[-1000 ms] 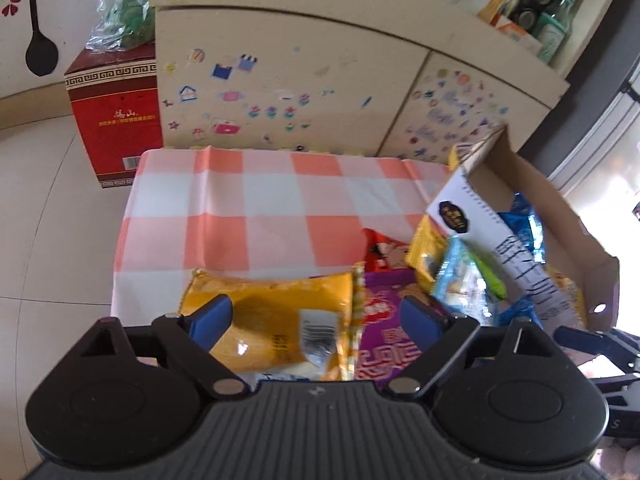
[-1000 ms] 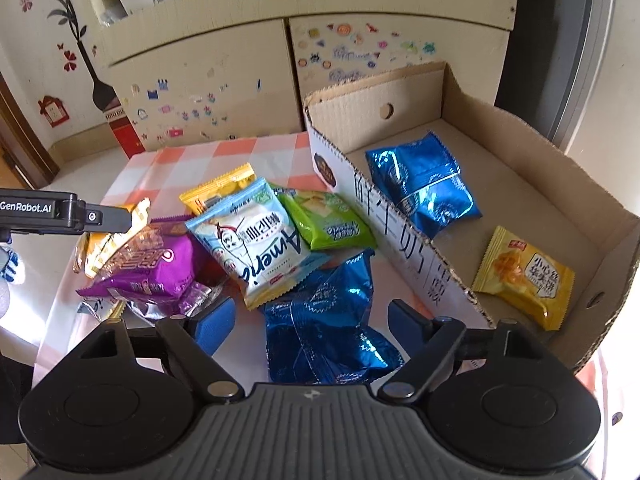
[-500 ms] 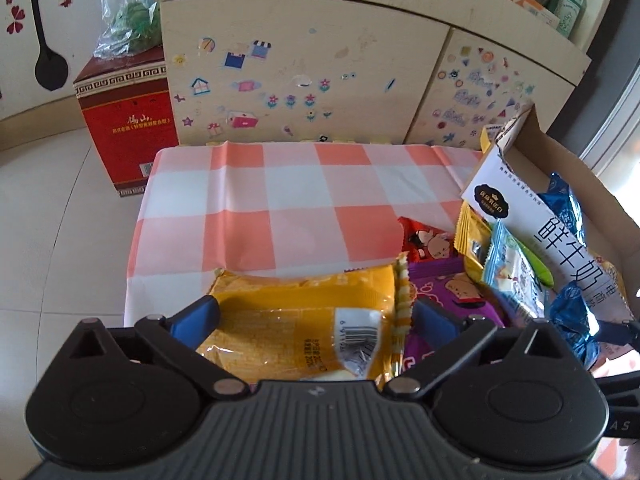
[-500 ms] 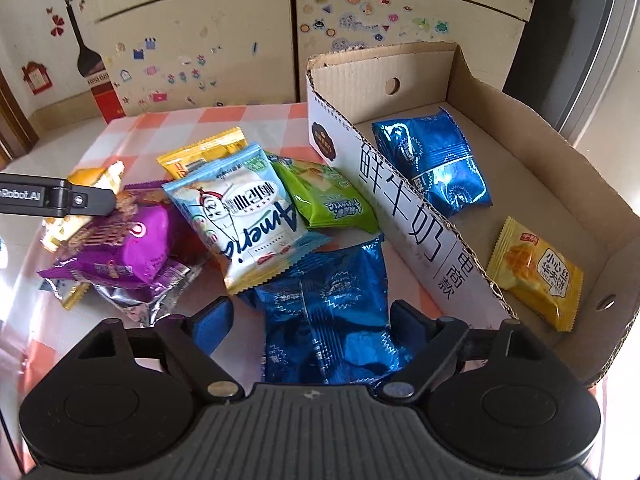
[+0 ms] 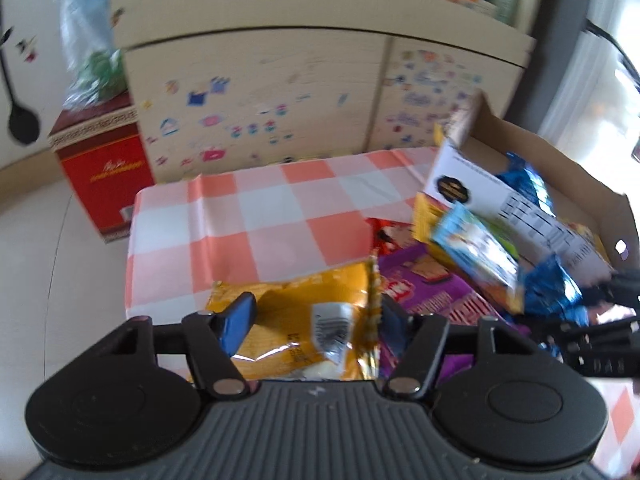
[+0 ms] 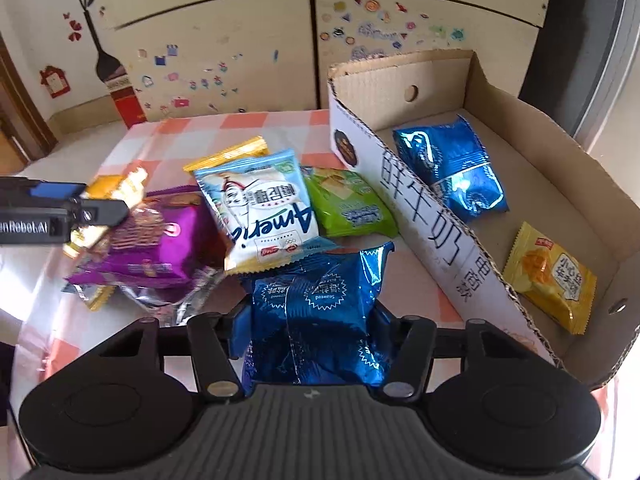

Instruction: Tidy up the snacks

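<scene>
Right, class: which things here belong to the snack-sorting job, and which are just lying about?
Part of the job:
cardboard box
blue packet, between the right hand-held gripper fingers
orange packet, between the left hand-held gripper fingers
white packet
green packet
purple packet

Lying about:
red box
cupboard

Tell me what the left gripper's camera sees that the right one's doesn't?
Only the left wrist view shows the left gripper closing on the orange snack bag, and a red box on the floor. Only the right wrist view shows the right gripper around the blue seaweed bag, and the yellow packet in the cardboard box. Both show the purple bag and the checkered cloth.
</scene>
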